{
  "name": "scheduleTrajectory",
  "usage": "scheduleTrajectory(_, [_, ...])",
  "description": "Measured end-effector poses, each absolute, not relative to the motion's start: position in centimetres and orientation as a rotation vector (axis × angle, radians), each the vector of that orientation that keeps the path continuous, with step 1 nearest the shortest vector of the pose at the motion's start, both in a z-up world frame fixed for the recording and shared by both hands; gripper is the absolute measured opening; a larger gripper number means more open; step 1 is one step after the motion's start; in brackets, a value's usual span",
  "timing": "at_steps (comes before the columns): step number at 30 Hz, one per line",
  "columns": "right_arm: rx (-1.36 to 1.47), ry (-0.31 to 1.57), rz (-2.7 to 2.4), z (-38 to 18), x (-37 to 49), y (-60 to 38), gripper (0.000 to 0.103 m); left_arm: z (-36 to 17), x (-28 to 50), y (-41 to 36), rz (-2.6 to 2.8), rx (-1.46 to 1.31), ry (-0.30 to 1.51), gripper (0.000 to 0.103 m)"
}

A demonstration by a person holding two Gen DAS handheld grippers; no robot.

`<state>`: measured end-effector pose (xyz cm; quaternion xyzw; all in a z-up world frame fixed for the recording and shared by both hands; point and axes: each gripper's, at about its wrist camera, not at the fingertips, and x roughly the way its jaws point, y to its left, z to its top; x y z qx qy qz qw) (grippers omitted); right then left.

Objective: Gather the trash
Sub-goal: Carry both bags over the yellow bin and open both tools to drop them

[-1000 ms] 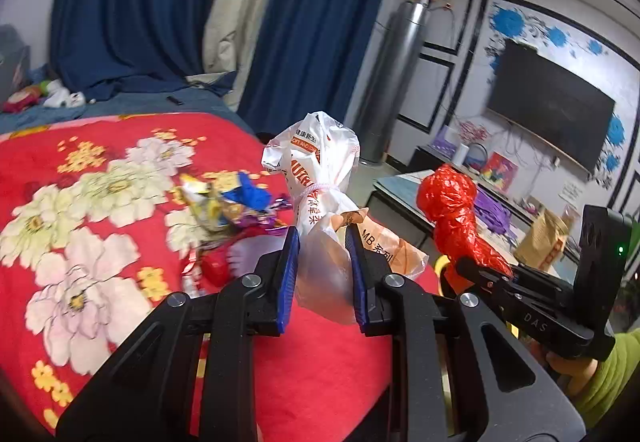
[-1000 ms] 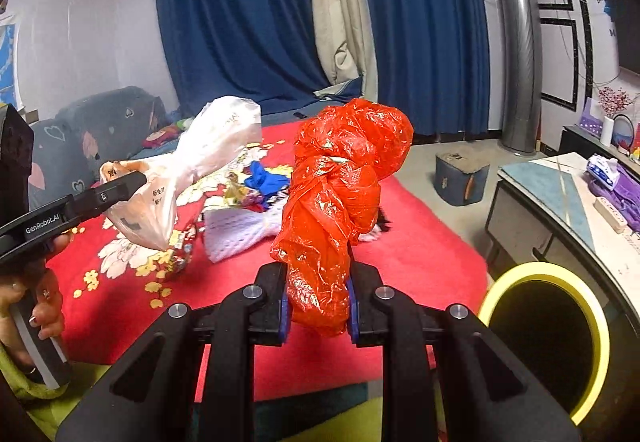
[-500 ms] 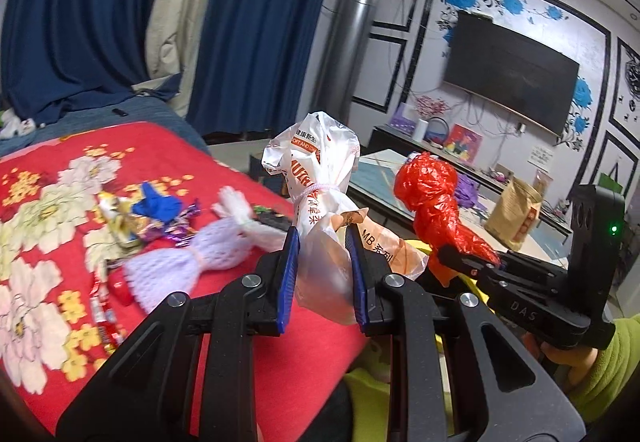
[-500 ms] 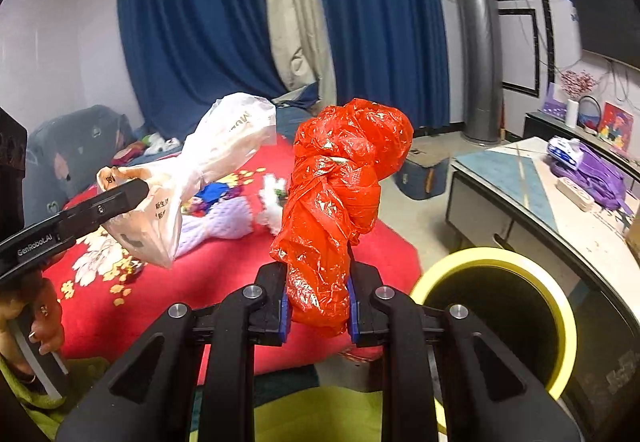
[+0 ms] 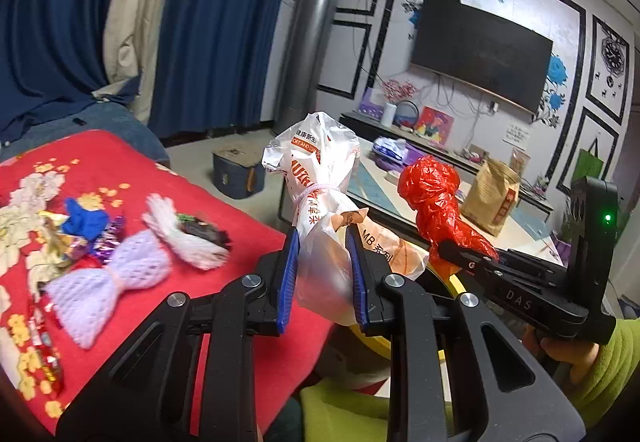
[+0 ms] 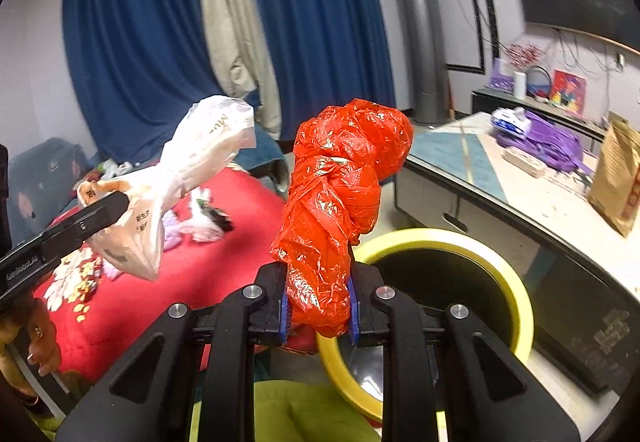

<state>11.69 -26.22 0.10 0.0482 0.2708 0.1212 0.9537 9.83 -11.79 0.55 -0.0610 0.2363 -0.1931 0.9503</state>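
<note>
Carrying step, both tools loaded. The left gripper [image 5: 323,274] is clenched on the lower part of a knotted white plastic bag [image 5: 316,197], which stands upright between its blue pads [image 5: 287,278]. The right gripper [image 6: 318,306] is clenched on a crumpled red plastic bag [image 6: 340,201], likewise upright. Both bags are held in the air, clear of the bed.

The yellow-rimmed bin [image 6: 516,294] stands on the floor between the near edge of the red floral bedspread [image 5: 132,169] and the low TV cabinet [image 6: 500,201]. Seen from the right wrist, the red bag hangs at the bin's left rim, partly over the dark opening; the white bag hangs over the bedspread's edge, to the left of the bin.

More litter lies on the bedspread: a lilac mesh wrap [image 5: 108,282], a white mesh wrap [image 5: 180,230] and sweet wrappers [image 5: 76,230].

Judged next move: bring each bag fully over the opening, then release; the white bag probably has farther to travel.
</note>
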Motion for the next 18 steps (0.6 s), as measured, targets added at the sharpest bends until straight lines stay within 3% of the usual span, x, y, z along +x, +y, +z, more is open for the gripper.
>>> scheduleTrajectory(18, [0.179,0.698,0.074,-4.0,12.3,-32.7,0.022,-2.3,14.1,-18.9,-0.528,-0.081,0.605,0.018])
